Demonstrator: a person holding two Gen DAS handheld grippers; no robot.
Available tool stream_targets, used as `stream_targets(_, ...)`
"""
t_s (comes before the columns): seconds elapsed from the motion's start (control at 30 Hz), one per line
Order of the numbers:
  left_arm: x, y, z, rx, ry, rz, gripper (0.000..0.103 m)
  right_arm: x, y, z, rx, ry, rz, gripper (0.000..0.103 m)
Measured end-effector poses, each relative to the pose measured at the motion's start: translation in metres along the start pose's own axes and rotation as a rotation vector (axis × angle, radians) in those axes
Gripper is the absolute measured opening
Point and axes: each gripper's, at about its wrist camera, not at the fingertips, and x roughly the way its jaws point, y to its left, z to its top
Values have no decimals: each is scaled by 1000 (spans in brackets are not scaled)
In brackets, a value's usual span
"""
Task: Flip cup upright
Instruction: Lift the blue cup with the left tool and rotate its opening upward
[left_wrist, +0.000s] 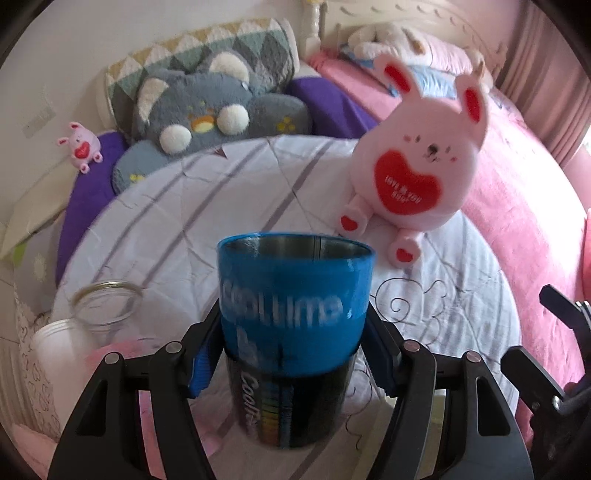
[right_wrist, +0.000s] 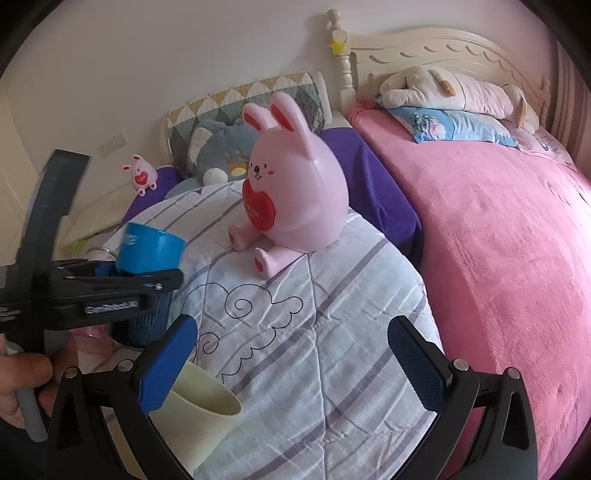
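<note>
While the left wrist view puts the blue cup (left_wrist: 295, 317) dead centre with its metal-lined mouth facing up, the right wrist view only catches it from the side, over at the left edge of the striped quilt (right_wrist: 314, 350). So the left gripper (left_wrist: 293, 354) is clamped on the cup, one blue pad pressing each side of its wall, and the cup sits upright between them. Whether its base touches the quilt, can't tell.

Only the left view shows the glass jar (left_wrist: 105, 306) and the white plastic cup (left_wrist: 61, 343), both near the quilt's left edge.

Only the right view shows the cream cup (right_wrist: 201, 410), lying tilted just beside the right gripper's left pad. The right gripper (right_wrist: 288, 365) is spread wide and holds nothing, with bare quilt between its fingers.

The pink bunny (left_wrist: 417, 173) sits toward the far edge of the quilt in both views.
</note>
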Motion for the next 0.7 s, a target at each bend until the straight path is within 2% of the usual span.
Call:
stream_targets(0.2, -33, 7, -15, -33, -58, 21, 68, -22, 2, -8, -4, -31, 6, 103)
stream_targets(0.4, -74, 2, -48, -53, -101, 25, 68, -51, 12, -26, -27, -57, 21, 103)
stream_targets(0.53, -108, -1, -86, -78, -117, 37, 68, -76, 19, -43, -50, -76, 37, 103)
stream_targets(0.7, -156, -9, -156, -113, -111, 57, 68, -118, 28, -74, -70, -104, 68, 103)
